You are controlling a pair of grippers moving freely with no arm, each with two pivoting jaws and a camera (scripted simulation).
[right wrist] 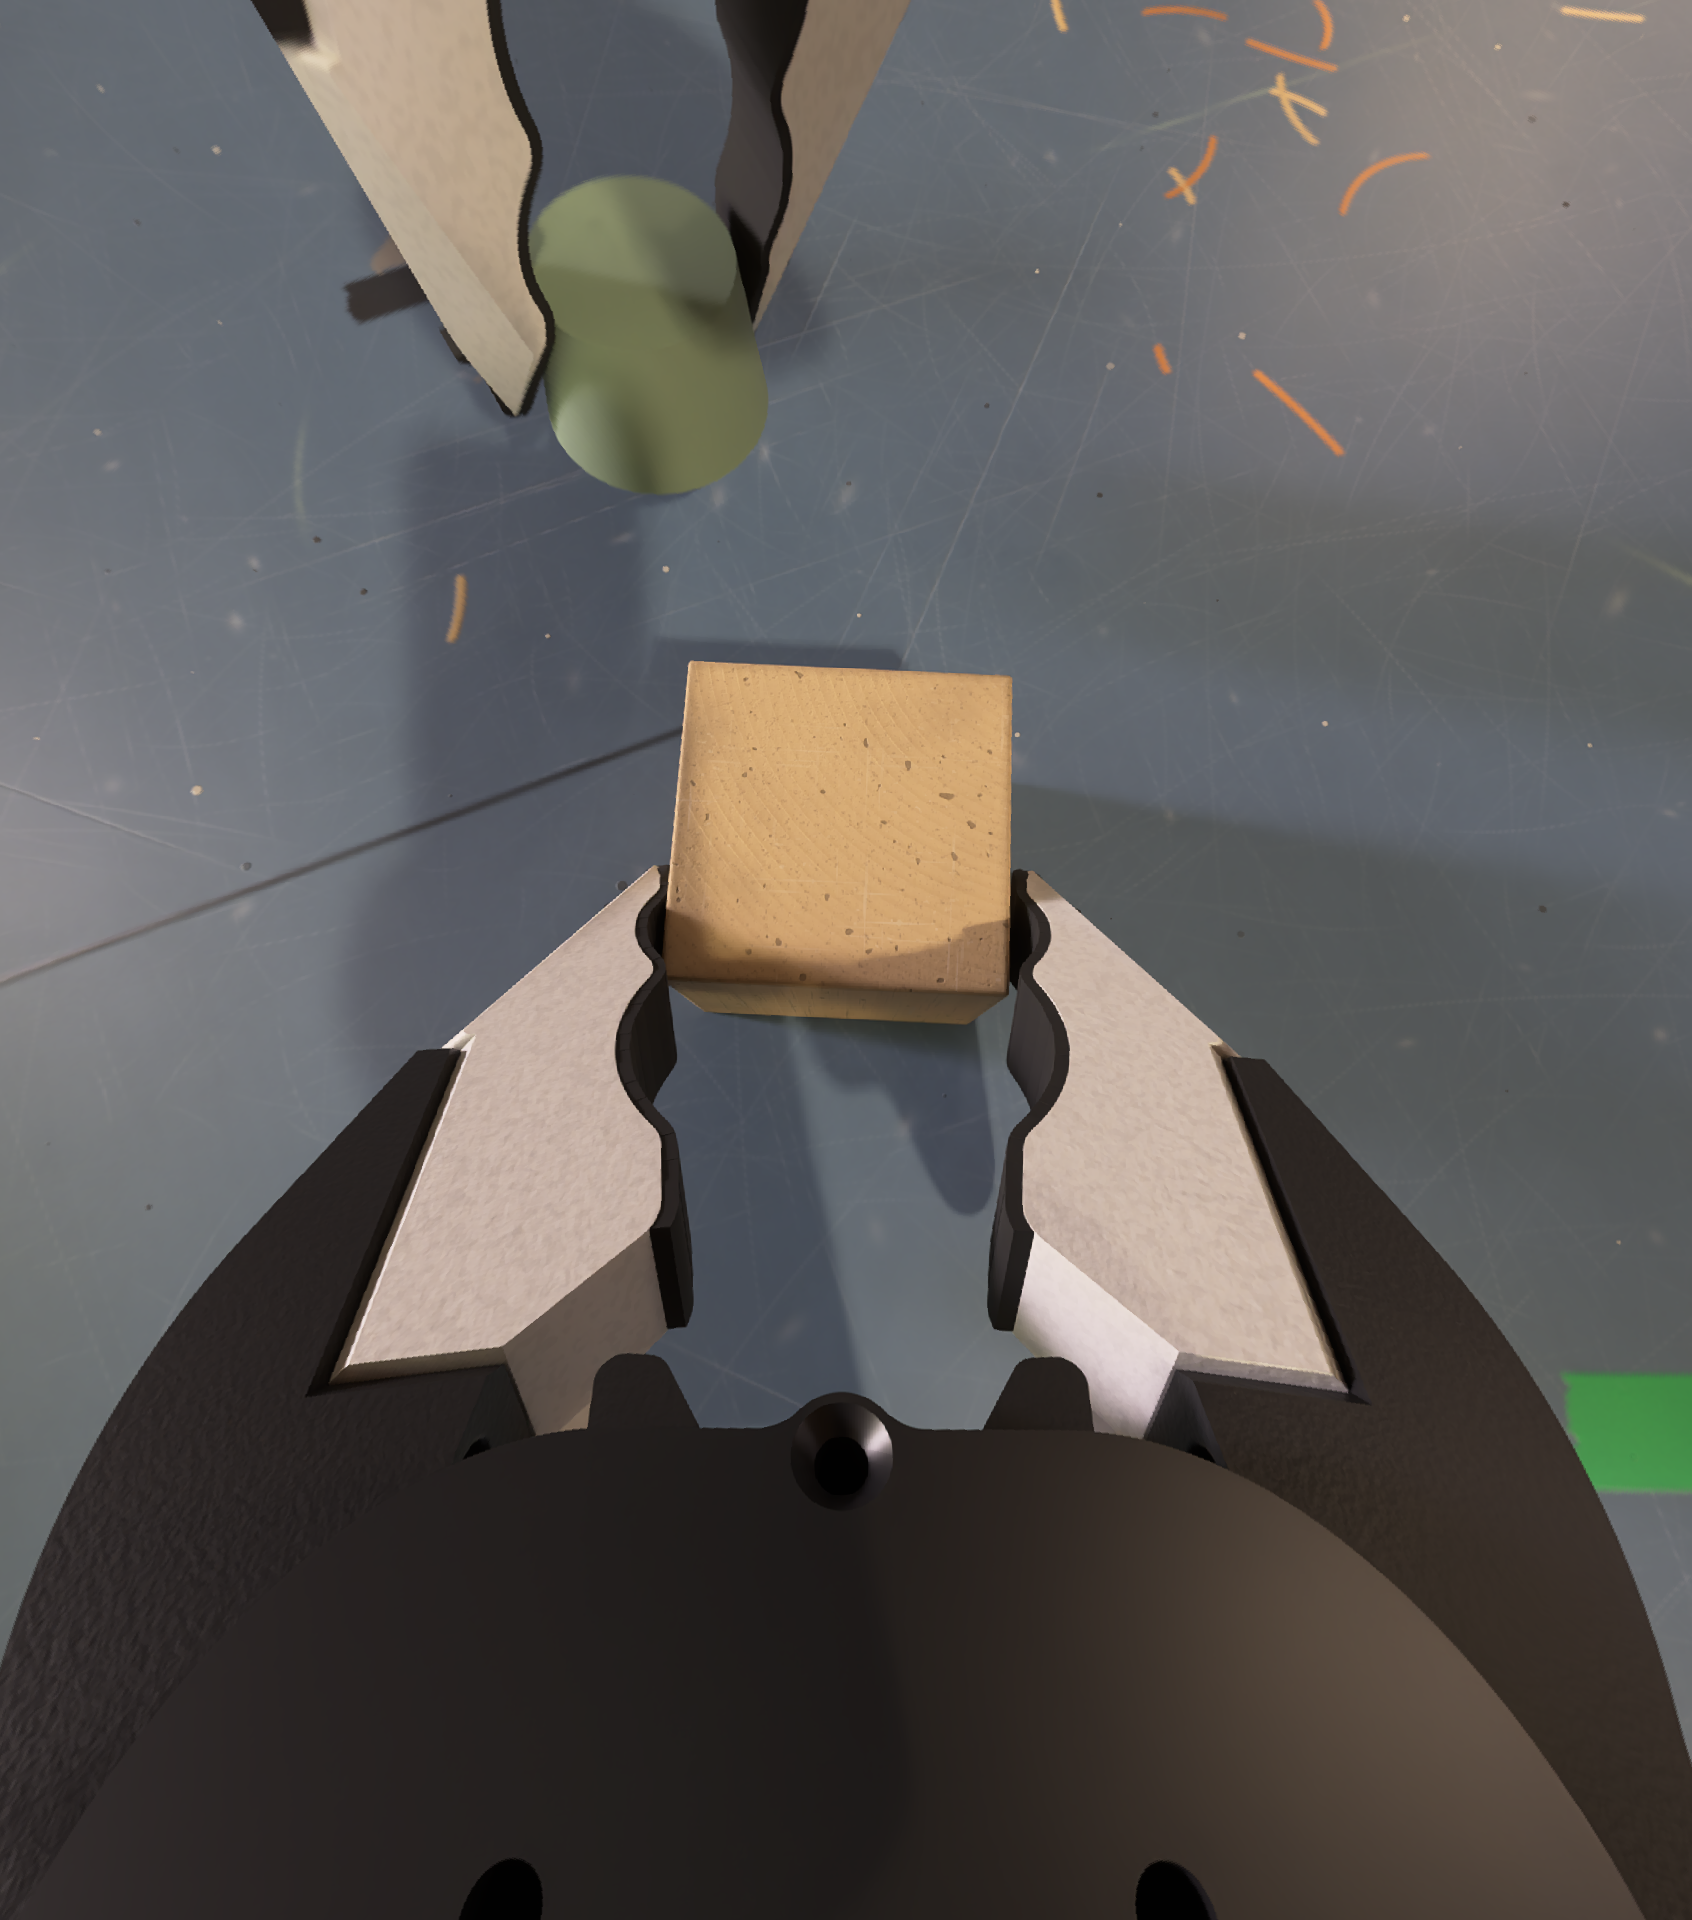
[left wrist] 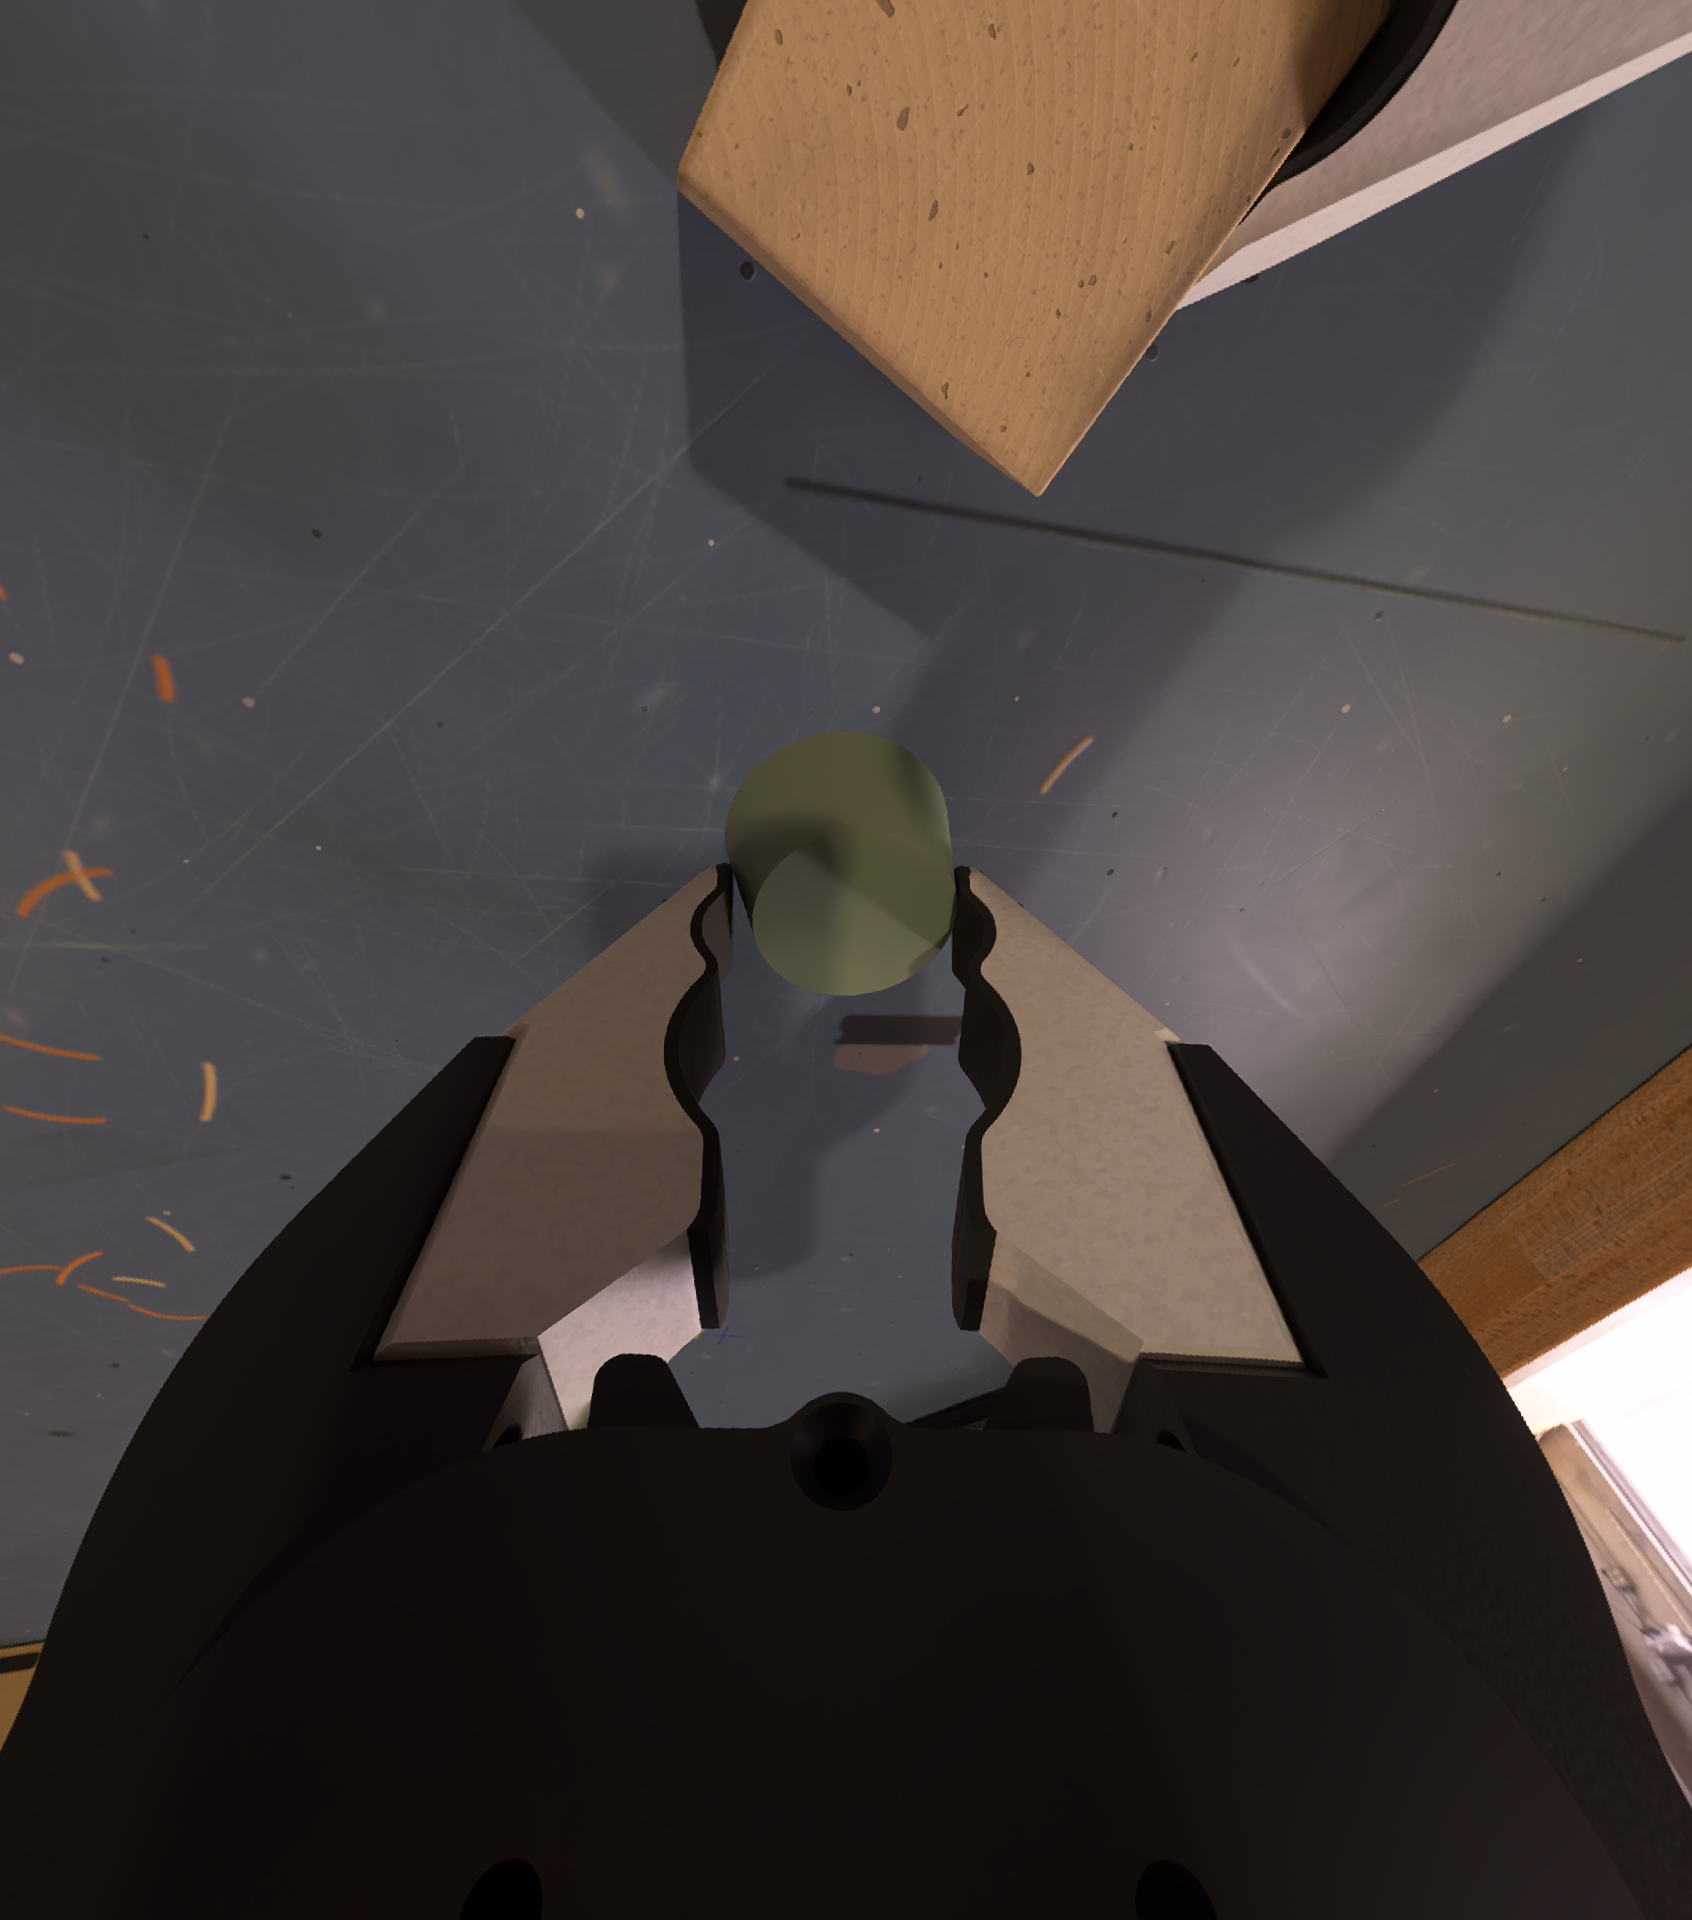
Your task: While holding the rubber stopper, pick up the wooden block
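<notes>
My left gripper [left wrist: 844, 883] is shut on the olive-green rubber stopper [left wrist: 847, 894], held at the fingertips above the blue-grey table. My right gripper [right wrist: 837, 899] is shut on the wooden block [right wrist: 842, 831], a tan speckled cube clamped between the fingertips and held above the table, its shadow below it. In the left wrist view the block [left wrist: 967, 208] shows at the top, held by the right gripper's fingers [left wrist: 1444, 156]. In the right wrist view the left gripper [right wrist: 639, 301] with the stopper [right wrist: 650, 343] shows at the upper left.
The scratched blue-grey table [left wrist: 302, 520] carries orange marks [right wrist: 1299, 416] and a thin seam line [left wrist: 1237, 561]. A green tape patch [right wrist: 1673, 1434] lies at the right. A wooden table edge [left wrist: 1631, 1174] runs at the lower right of the left wrist view.
</notes>
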